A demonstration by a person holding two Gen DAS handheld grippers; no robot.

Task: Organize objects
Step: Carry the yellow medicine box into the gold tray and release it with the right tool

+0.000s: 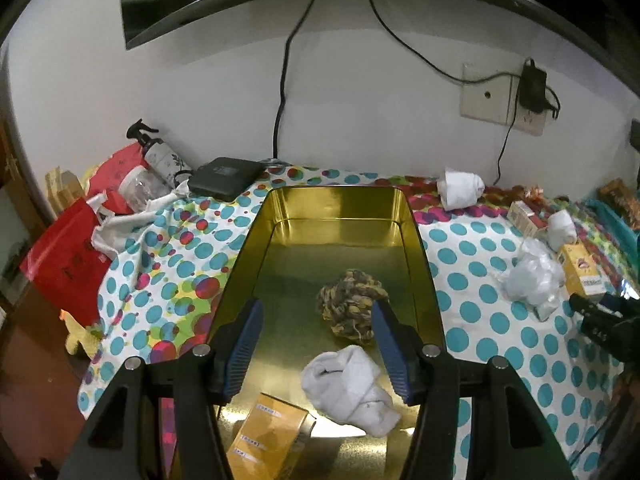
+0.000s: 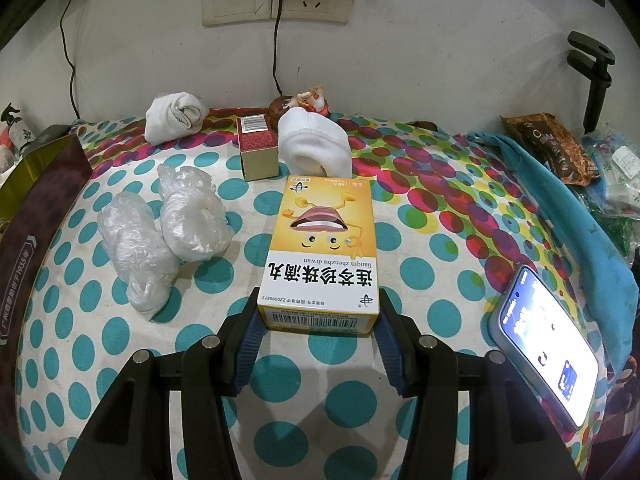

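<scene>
Three things lie in the gold tin [image 1: 416, 232] on the dotted cloth [image 1: 472, 264] below a white wall: a rolled white sock [image 1: 352, 388], a patterned sock ball [image 1: 352, 304] and an orange box [image 1: 268, 436] (its near end cut off). The left gripper [image 1: 318, 344] hangs over them, fingers wide apart, holding nothing.

On the same cloth, the right gripper [image 2: 318, 332] has its fingers spread to either side of the near end of the yellow medicine box [image 2: 320, 248]; contact is hard to judge. Crumpled plastic [image 2: 160, 232] lies left, a phone [image 2: 548, 344] right.

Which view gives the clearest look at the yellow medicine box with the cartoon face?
The right wrist view: the yellow medicine box fills the centre, print legible, its near end between the right tongs. The left wrist view shows it only small and partly hidden at the far right edge, behind crumpled plastic.
</scene>
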